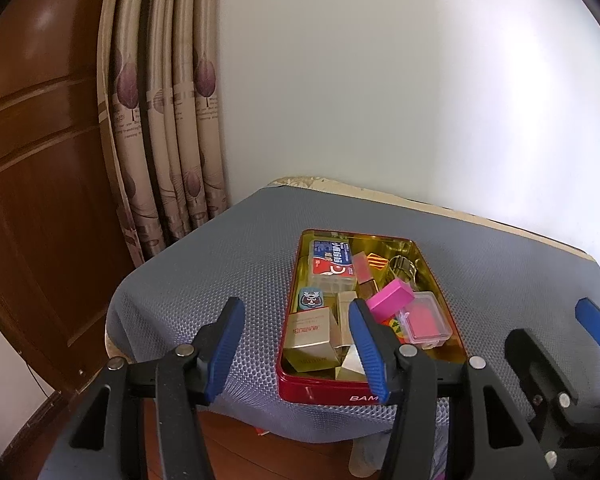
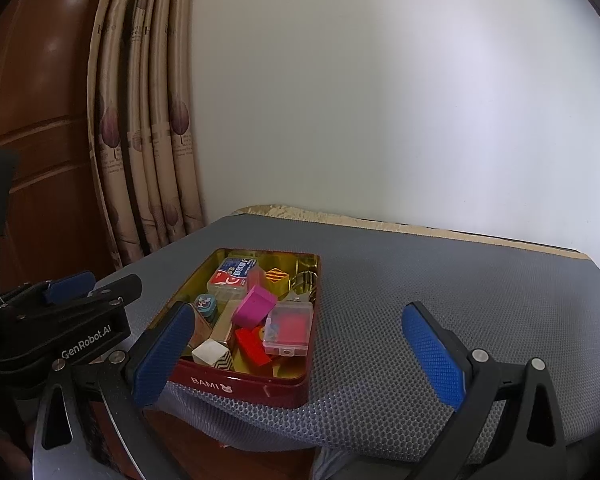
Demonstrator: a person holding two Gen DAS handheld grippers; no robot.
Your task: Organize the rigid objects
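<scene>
Red tin (image 2: pixel 260 390) crammed with small boxes; pink block (image 2: pixel 255 306) topmost

The left wrist camera sat just off the near edge of the grey mat (image 1: pixel 204 280), looking forward and slightly down along its own blue pads (image 1: pixel 224 348), with the red tin (image 1: pixel 332 394) close ahead and a little to the right. The right wrist camera looked the same way from further right, so the tin (image 2: pixel 240 386) fell near and left of centre between its pads (image 2: pixel 160 354). Both views shared the tin, the mat (image 2: pixel 420 280), the curtain (image 1: pixel 164 120) at far left and the white wall (image 2: pixel 380 100) behind. Each camera caught the other gripper at its frame edge.
</scene>
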